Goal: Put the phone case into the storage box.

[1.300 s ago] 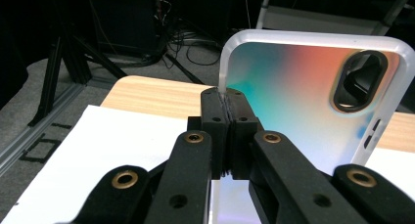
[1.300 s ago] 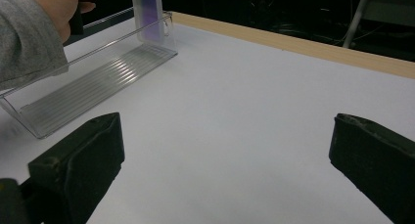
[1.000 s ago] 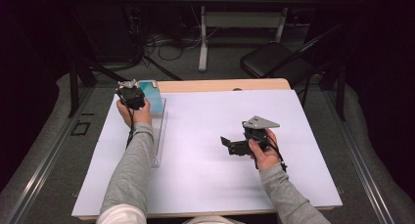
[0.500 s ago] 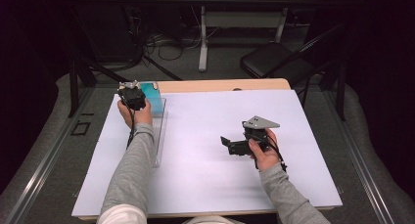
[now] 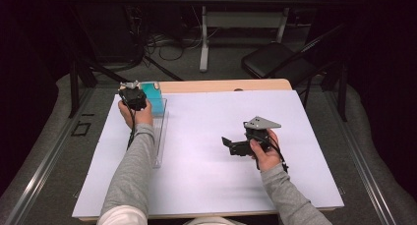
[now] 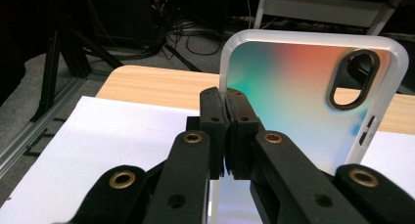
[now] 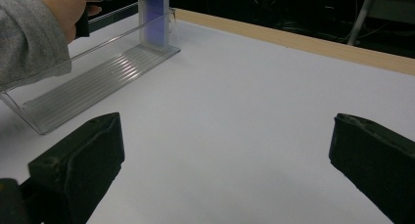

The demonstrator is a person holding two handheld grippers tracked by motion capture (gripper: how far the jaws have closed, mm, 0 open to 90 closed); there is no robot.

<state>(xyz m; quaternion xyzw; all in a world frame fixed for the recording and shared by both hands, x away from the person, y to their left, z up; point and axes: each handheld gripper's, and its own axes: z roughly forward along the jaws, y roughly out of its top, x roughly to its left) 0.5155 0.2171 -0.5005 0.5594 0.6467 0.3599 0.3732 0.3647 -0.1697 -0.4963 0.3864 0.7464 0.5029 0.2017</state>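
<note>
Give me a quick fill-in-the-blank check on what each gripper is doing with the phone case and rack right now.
1. The left gripper is shut on the edge of the ____, which stands upright.
2. The right gripper has its jaws ____ above the white sheet.
3. The clear plastic rack lies near the table's ____ edge in the high view.

Missing words: phone case; open; left
</note>
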